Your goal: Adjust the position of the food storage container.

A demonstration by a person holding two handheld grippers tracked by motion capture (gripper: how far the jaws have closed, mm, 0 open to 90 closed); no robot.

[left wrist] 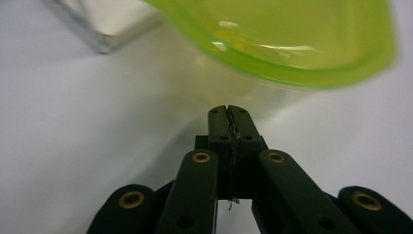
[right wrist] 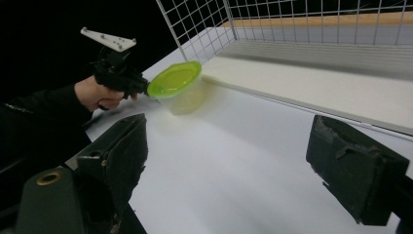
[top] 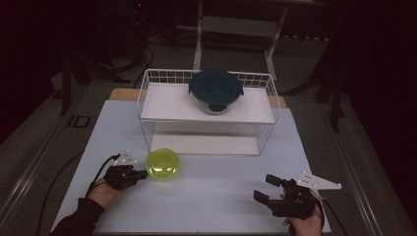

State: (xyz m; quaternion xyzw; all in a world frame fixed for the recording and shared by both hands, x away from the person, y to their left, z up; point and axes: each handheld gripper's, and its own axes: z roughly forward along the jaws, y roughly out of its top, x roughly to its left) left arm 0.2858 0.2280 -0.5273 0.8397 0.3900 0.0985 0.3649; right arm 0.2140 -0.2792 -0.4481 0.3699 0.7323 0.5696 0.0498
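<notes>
High view: we have the left gripper [top: 140, 173] pinched on the rim of the green cup [top: 163, 163], which sits on the white table [top: 221, 196] just in front of the wire rack [top: 147, 98]. Right gripper [top: 265, 189] idles near the table's front edge, jaws wide, nothing between them. Risk as we see it: thin rim grip, so the cup could tip or slip out if lifted fast, or knock the rack.

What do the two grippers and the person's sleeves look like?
Both grippers, left and right, are black with two flat jaws, brass-coloured rivets at the joints and a pale three-cornered plate on top. A black cable trails from the left one. The sleeve is dark.
</notes>
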